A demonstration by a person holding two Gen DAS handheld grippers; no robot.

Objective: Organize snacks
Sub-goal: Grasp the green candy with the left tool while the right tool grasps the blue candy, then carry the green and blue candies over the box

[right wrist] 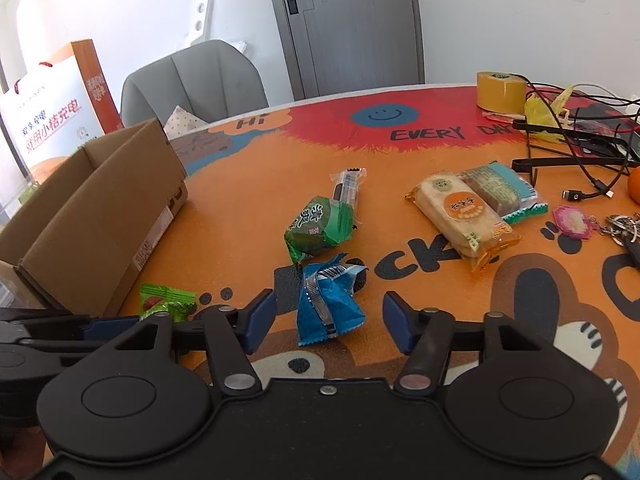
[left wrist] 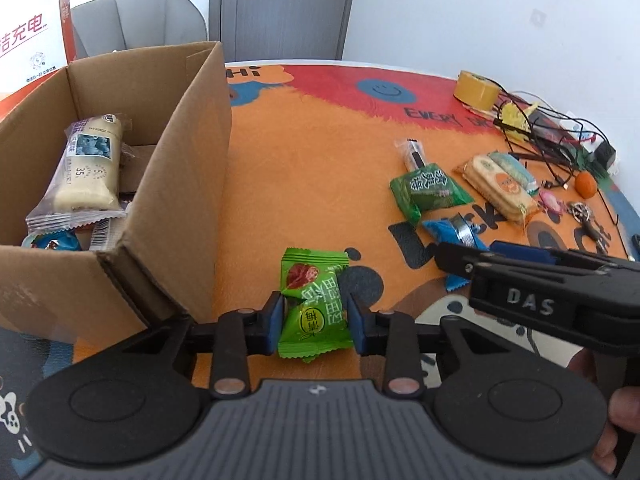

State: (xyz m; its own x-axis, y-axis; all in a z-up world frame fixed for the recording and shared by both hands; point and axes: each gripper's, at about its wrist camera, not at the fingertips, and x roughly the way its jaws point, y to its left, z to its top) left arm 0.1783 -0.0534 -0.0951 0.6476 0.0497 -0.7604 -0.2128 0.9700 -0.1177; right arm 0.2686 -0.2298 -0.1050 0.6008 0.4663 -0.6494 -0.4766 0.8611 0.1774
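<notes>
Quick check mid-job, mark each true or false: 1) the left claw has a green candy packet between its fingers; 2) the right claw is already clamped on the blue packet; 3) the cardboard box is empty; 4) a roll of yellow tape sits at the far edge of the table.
1) True: the green candy packet sits between the left claw's fingers, which touch its sides.
2) False: the right claw is open around the blue packet, gaps showing on both sides.
3) False: the cardboard box already holds a white snack bar and other wrappers.
4) True: the yellow tape roll stands there.
</notes>
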